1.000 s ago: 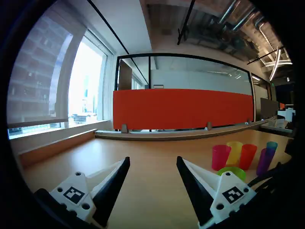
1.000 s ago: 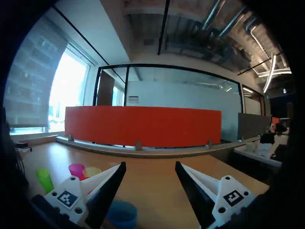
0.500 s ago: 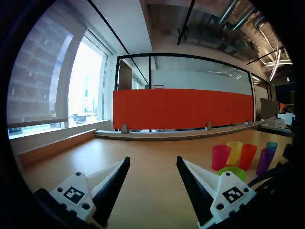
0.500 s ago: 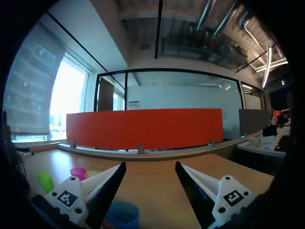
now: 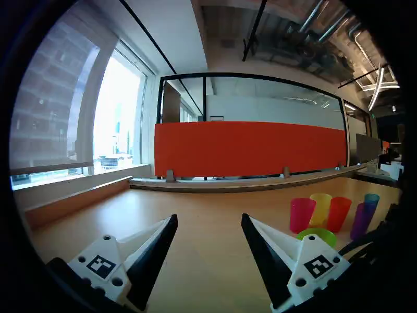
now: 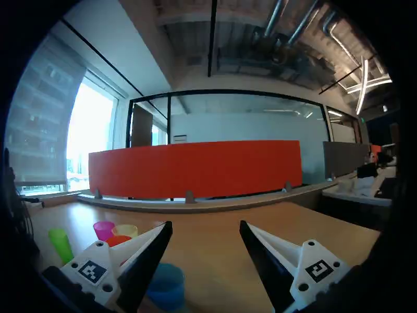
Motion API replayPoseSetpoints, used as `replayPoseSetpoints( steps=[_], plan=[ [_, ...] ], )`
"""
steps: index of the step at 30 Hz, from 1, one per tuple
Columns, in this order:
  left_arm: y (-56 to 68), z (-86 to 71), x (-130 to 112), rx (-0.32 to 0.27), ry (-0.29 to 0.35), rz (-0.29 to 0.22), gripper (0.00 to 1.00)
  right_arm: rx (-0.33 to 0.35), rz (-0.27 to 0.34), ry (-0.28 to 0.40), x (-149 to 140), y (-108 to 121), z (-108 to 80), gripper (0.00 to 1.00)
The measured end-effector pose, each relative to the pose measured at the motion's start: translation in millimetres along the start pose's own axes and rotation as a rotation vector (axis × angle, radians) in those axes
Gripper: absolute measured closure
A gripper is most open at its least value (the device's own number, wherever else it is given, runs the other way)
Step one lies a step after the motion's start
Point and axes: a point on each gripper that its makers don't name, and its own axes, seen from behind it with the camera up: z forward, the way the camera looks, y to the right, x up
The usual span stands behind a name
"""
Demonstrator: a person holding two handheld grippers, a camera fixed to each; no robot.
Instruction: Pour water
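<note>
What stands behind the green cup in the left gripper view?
Behind the green cup stand a pink cup, a yellow cup and an orange cup. The yellow cup's base and the green cup's lower part are covered.

Left gripper view. Green cup (image 5: 327, 236): lower part hidden behind a finger of the left gripper (image 5: 208, 219). Yellow cup (image 5: 321, 204): sides overlapped by pink cup (image 5: 301, 214) and orange cup (image 5: 338, 213). Right gripper view. Blue cup (image 6: 169, 284): left side behind a finger of the right gripper (image 6: 206, 224), base lost at the bottom edge. Contents of all cups: cannot tell (rims seen near side-on).
</note>
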Motion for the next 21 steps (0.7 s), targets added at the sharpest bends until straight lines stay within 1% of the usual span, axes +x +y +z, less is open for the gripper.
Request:
replayPoseSetpoints(
  steps=[6, 21],
  plan=[
    [-0.1, 0.1, 0.0, 0.0, 0.0, 0.0, 0.1, 0.0, 0.007, -0.006, -5.5, 1.3, 2.3, 0.0],
    [-0.4, -0.6, -0.2, 0.0, 0.0, 0.0, 0.1, -0.003, -0.02, -0.04, -21.5, 1.2, 3.6, 0.0]
  ],
)
